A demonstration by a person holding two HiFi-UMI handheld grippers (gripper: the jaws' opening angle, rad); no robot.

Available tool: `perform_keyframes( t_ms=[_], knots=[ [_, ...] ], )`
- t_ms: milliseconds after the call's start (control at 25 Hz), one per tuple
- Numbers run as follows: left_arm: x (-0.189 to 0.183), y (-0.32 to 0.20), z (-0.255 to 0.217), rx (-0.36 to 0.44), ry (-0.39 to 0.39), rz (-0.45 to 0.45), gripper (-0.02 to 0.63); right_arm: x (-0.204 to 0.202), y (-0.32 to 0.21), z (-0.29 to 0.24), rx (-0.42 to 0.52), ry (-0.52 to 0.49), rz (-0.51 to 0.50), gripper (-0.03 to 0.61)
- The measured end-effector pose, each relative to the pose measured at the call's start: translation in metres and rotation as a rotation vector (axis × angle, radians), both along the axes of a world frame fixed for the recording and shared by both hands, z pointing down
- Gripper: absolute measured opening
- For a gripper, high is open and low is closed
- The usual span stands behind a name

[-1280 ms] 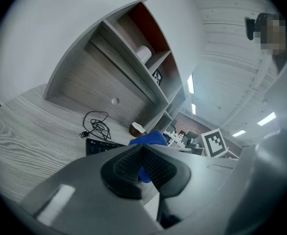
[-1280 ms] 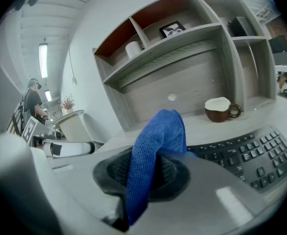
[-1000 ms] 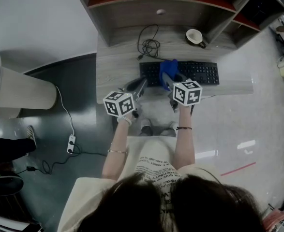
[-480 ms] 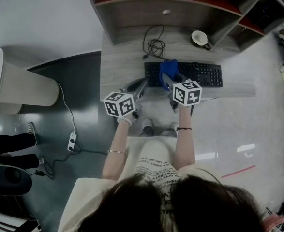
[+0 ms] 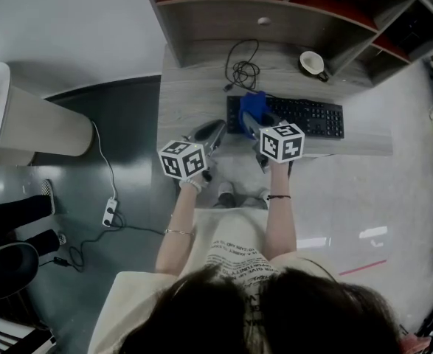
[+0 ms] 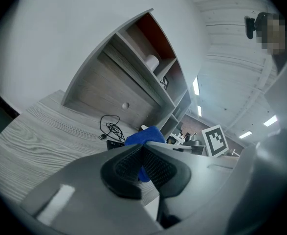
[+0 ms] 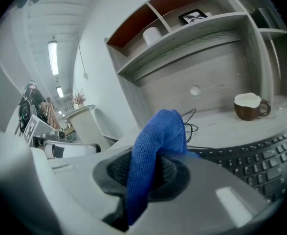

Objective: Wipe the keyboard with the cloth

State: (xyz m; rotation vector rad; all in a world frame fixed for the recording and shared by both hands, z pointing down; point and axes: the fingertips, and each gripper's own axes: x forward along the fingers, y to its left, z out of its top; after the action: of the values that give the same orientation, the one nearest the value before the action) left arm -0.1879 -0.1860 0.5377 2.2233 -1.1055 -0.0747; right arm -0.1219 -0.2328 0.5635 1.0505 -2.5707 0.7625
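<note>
Cloth (image 7: 157, 140): blue, nubbly weave, bunched into a standing fold. The right claw (image 7: 148, 173) has its jaws clamped on the fold, the loose top humped above the pads and a tail hanging below.

- Head view: the cloth sits at 12 o'clock of the right claw, over the left end of the keyboard (image 5: 305, 116). Whether it is pressing on the keys, cannot tell.
- Left claw (image 6: 143, 168): jaws pressed together, nothing held. It is at 9 o'clock of the right one, over bare bench (image 5: 190, 98), not on the keyboard.
- Keyboard: black, full-size, lying square along the near bench edge.
- Coiled cable (image 5: 243, 69) at 12 o'clock of the cloth; brown cup (image 5: 313, 63) at 1 o'clock, near the shelf unit (image 5: 275, 21).

Risks, as judged:
- Only a narrow fold is pinched. Drag across the keycaps could tug it out of the pads.
- The bunched wad presents little flat face, so a pass may miss rows.
- Nothing braces the keyboard. A firm push could skate it toward the cable or cup.
- Hard claw tips riding low could catch a keycap.
</note>
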Motion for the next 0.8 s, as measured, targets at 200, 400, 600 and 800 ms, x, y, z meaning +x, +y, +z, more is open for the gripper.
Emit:
perform_keyframes(
  t_ms=[200,400,600,800],
  knots=[
    [-0.007,0.000,0.002,-0.003,-0.009,-0.016,-0.012,-0.011,-0.001,0.002,-0.002,-0.006,-0.022,0.058],
    [-0.012,0.001,0.003,-0.005,-0.015,-0.034,-0.012,-0.020,-0.001,0.001,-0.003,-0.015,-0.046,0.058],
    [-0.017,0.001,0.003,-0.005,-0.027,-0.063,-0.012,-0.029,0.001,0.000,-0.003,-0.020,-0.089,0.058],
    [-0.023,0.003,0.002,-0.005,-0.045,-0.109,-0.012,-0.040,0.005,0.002,-0.008,-0.031,-0.132,0.058]
  ],
)
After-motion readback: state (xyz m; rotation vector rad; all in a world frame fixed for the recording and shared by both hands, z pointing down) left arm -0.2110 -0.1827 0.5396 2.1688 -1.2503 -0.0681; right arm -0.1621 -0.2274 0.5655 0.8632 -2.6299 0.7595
